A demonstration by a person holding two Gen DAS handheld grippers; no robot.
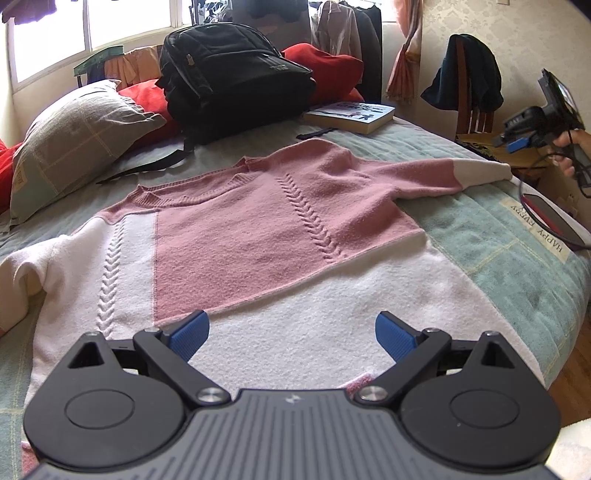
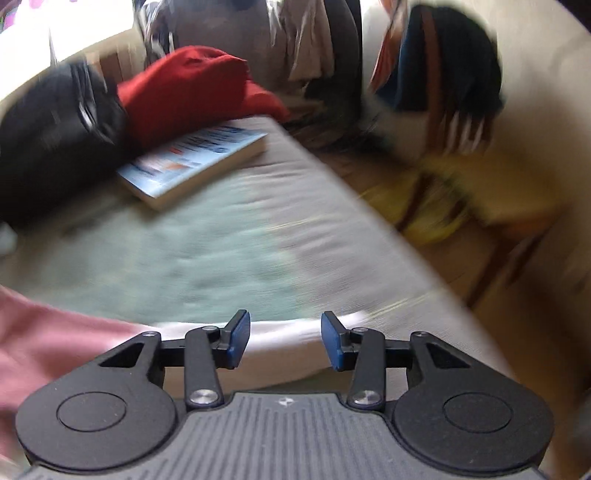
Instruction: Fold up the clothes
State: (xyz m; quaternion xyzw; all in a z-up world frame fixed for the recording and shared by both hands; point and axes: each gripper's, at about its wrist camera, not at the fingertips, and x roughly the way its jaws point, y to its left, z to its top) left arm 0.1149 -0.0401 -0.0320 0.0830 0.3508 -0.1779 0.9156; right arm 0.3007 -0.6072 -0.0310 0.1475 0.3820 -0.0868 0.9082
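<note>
Soft, limp knit sweater [image 1: 236, 236] on the bed.
Left gripper [image 1: 291, 334] wide, right gripper [image 2: 284, 339] part-open, both empty; pinch the cuff [image 1: 484, 173].

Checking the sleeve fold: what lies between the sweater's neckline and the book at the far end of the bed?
Left wrist view: only bare green bedspread between the sweater neckline and the book.

Sunlit window [image 1: 55, 33], patterned wallpaper [image 1: 480, 18], wooden chair [image 1: 474, 118] beside the bed [image 1: 498, 251].
</note>
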